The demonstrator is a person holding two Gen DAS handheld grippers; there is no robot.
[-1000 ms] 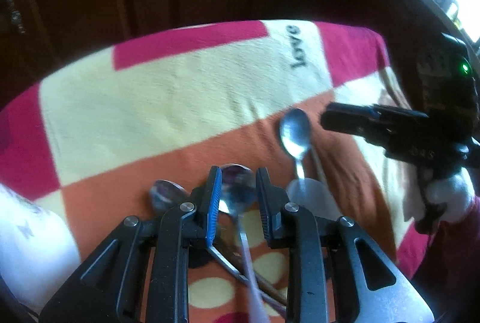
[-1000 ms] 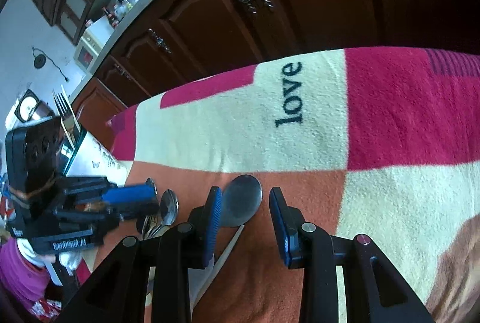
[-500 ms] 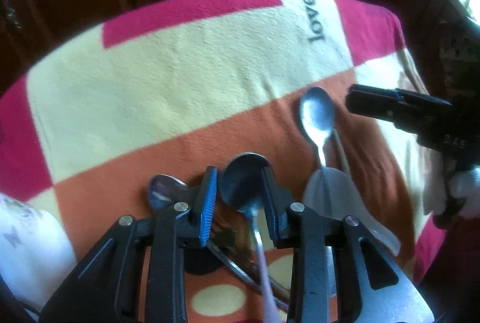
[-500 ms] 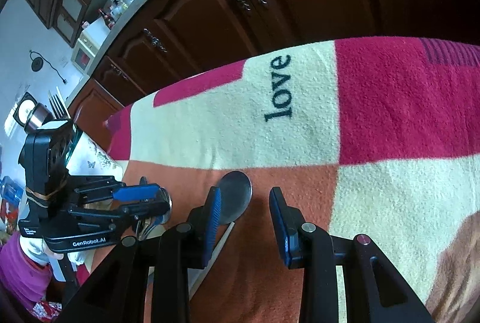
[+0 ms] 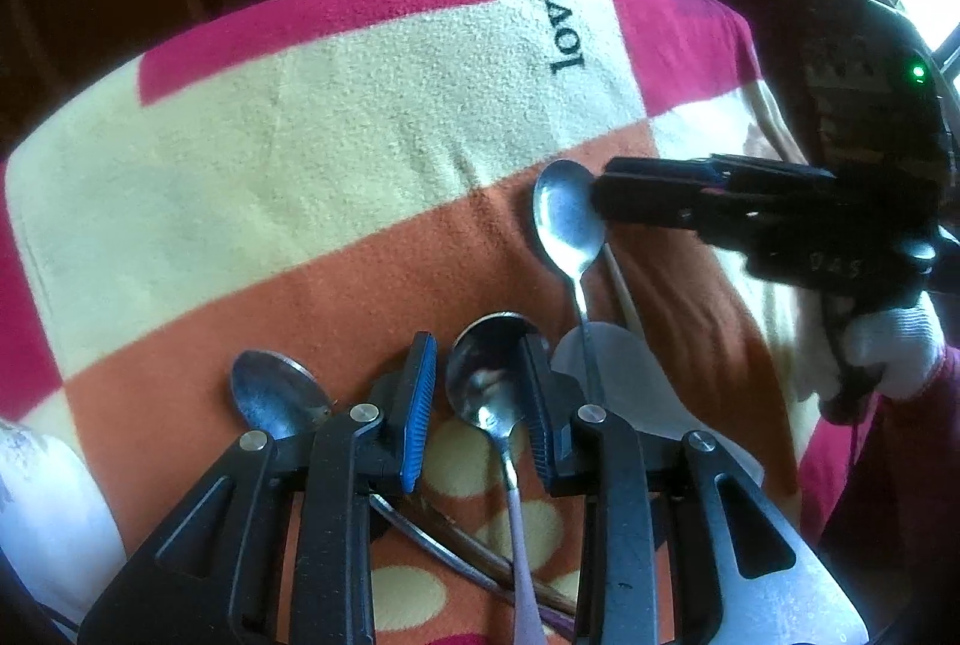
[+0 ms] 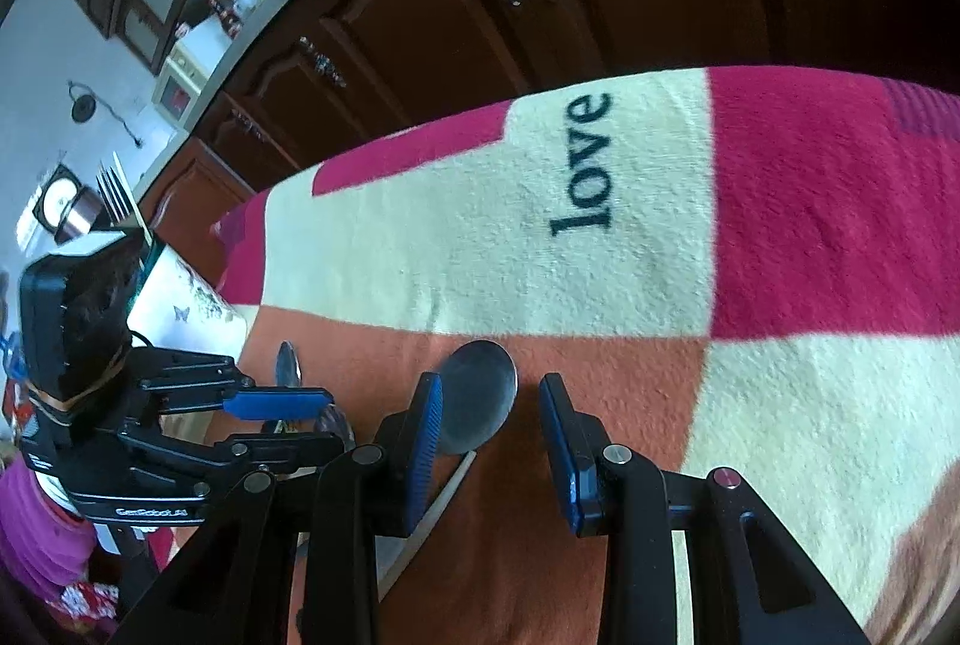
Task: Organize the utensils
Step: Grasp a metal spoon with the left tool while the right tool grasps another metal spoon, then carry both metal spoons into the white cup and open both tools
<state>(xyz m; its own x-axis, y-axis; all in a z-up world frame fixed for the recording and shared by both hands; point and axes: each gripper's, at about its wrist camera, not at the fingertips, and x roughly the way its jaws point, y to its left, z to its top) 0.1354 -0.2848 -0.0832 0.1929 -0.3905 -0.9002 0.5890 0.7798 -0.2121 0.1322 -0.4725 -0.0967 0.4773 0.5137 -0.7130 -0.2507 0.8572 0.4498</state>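
Note:
My left gripper (image 5: 477,402) points down at the orange patch of the blanket. A steel spoon with a lilac handle (image 5: 487,375) lies between its jaws, which are closing; the bowl touches the right pad and a gap shows at the blue left pad. A second spoon (image 5: 273,399) lies just left of it. A third spoon (image 5: 567,219) lies further right, and my right gripper (image 5: 606,198) hovers open over its bowl. In the right wrist view that spoon (image 6: 480,399) shows between the right gripper's (image 6: 495,435) fingers, near the left pad. The left gripper (image 6: 324,423) shows there too.
A clear plastic utensil (image 5: 606,375) and a thin white stick (image 5: 618,285) lie beside the third spoon. More handles cross under my left gripper. A white butterfly-print holder (image 6: 186,312) with forks (image 6: 114,195) stands at the blanket's left edge. Dark wooden cabinets (image 6: 540,15) rise behind.
My left gripper tipped further down over the lilac-handled spoon, and its jaws stand a little wider than a second ago. The right gripper has hardly moved.

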